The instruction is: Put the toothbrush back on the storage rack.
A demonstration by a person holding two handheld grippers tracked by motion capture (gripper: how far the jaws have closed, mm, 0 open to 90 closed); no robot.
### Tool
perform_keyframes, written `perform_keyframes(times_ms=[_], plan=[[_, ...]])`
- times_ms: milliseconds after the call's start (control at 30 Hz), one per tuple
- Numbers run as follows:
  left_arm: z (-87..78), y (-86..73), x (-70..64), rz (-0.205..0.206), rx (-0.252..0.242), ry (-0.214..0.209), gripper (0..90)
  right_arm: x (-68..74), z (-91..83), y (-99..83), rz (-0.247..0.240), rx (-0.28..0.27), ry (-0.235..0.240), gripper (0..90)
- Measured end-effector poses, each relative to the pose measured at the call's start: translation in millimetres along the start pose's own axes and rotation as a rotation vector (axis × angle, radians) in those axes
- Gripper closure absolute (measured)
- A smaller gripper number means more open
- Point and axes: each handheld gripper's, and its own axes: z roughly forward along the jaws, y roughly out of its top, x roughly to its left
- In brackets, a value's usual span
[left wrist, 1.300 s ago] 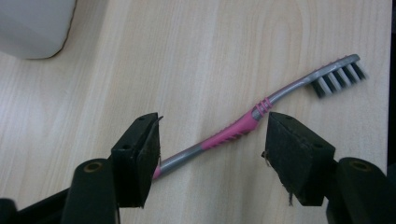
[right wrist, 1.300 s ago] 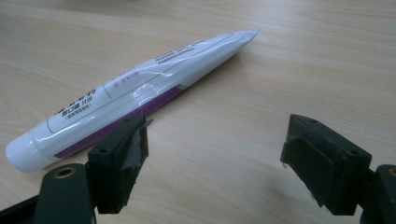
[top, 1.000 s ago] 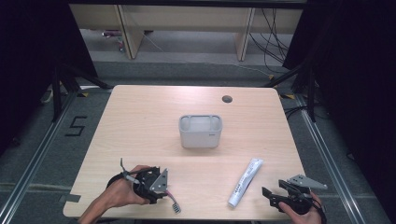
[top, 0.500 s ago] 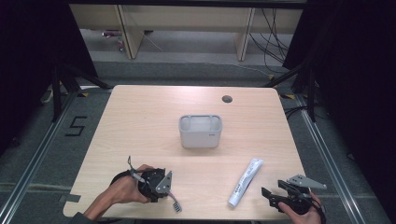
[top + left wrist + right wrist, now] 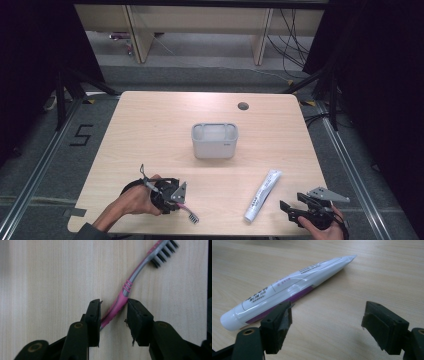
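Left gripper point(image 5: 113, 315) straddles the pink handle of the toothbrush point(image 5: 130, 283) near the front edge of the table point(image 5: 150, 120), jaws spread with the handle running aslant between them, one pad seemingly touching it. Right gripper point(image 5: 327, 322) hangs wide open just beside the toothpaste tube point(image 5: 287, 286), clear of it. The step in hand looks like grasping the toothbrush; next the jaws must close squarely on the handle, probably to carry it to the grey holder point(image 5: 214, 141) mid-table.

Light wood table point(image 5: 150, 125) w/ grey tub point(image 5: 214, 141) mid, toothpaste tube point(image 5: 263, 195) front right, pink toothbrush point(image 5: 186, 212) front left, prob. cable hole point(image 5: 243, 106) at back.
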Motion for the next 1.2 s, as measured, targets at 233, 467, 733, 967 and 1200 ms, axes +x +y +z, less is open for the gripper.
perform_keyframes(times_ms=[233,467,733,967,1200], plan=[[0.3,3.1,2.3,-0.036,0.035,-0.034,68.8,0.1,0.0,0.4,-0.006,-0.002,0.001,23.8],[0.4,5.0,3.7,-0.049,0.059,-0.056,74.8,0.1,-0.2,0.6,-0.007,-0.005,0.002,23.9],[0.2,4.7,5.5,-0.089,0.079,-0.078,77.4,-1.8,0.7,0.9,-0.042,-0.020,-0.002,24.0],[0.2,6.0,8.2,-0.122,0.102,-0.099,80.0,-1.9,0.2,1.2,-0.043,-0.015,-0.006,24.0],[0.6,7.9,9.6,-0.148,0.120,-0.101,80.5,-1.7,0.9,1.1,-0.041,-0.019,0.000,24.1]])
